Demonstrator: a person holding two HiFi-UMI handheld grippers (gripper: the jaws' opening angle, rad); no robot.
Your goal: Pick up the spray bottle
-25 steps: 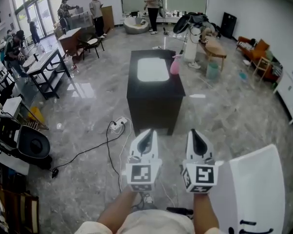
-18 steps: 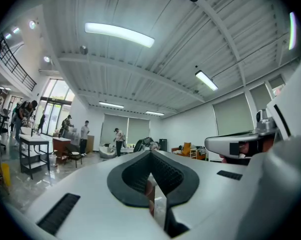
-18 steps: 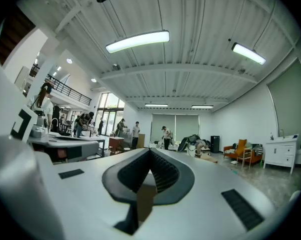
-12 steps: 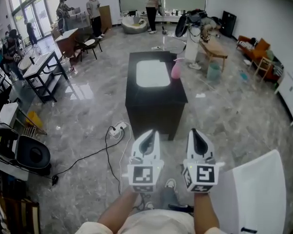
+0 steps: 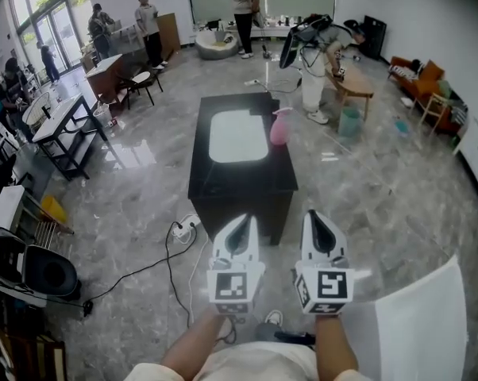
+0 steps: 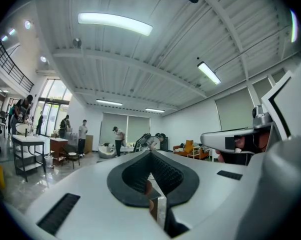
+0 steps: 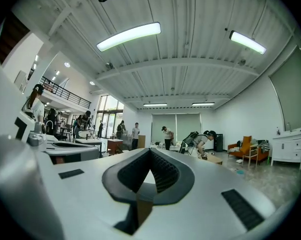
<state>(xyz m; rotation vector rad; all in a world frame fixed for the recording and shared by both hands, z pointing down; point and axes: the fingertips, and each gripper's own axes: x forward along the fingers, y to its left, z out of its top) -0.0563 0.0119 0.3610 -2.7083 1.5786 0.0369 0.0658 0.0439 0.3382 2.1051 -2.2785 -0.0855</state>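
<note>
Spray bottle point(image 5: 279, 125) stands at the black desk's point(image 5: 239, 182) right edge, upper centre; left tool point(image 5: 239, 232) and right tool point(image 5: 317, 228), pressed together and empty, should draw near and spread before gripping.

Pink spray bottle point(image 5: 279, 126) upright on table point(image 5: 240, 179)

The floor point(image 5: 366, 189) is glossy grey marbled stone, throwing back the light. The table point(image 5: 223, 185) is black with a shiny top, and the spray bottle point(image 5: 279, 127) looks like smooth pink plastic.
</note>
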